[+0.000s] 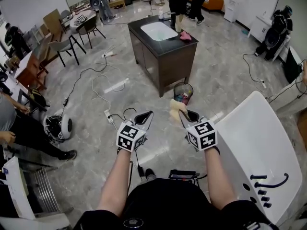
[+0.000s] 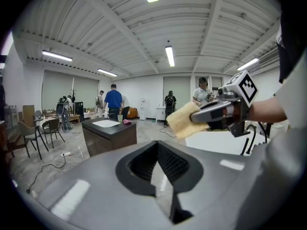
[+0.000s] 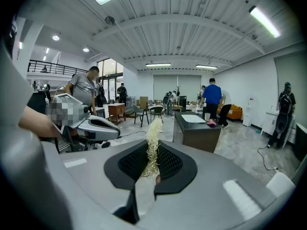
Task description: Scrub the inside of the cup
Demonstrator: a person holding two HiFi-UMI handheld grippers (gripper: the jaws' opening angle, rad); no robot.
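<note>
Tongs status: left tongs (image 1: 147, 115) are sitting fully closed with nothing between them. Right tongs (image 1: 182, 113) are clamping a yellow fibrous sponge (image 1: 174, 107) by one edge, most of it sticking out past the tips. Both are hanging in mid-air at centre frame of the head view, over open floor.

I'm taking the cup (image 1: 178, 23) to be the pale tumbler on the dark surface (image 1: 165, 44) at upper centre, just beside a pink cloth (image 1: 185, 35). It's well apart from both tongs and too small to tell what's inside. I'm reading this as the approach, with scrubbing not yet started.

What I'm suggesting for doing it well:
- Closing the gap first, while watching the bin (image 1: 183, 92) at the surface's near corner and the cables (image 1: 103, 73) trailing at centre left.
- Opening the left tongs before arriving, then pinching the cup's outer wall low down so it isn't tipping or spinning.
- Checking the sponge grip. An edge-only hold is likely to be peeling out under side load, so take a deeper bite if it's flexing.
- Entering from straight above, sponge leading, pressing on the inner wall and sweeping round, then the bottom.
- Keeping the right tongs' tips off the rim.
</note>
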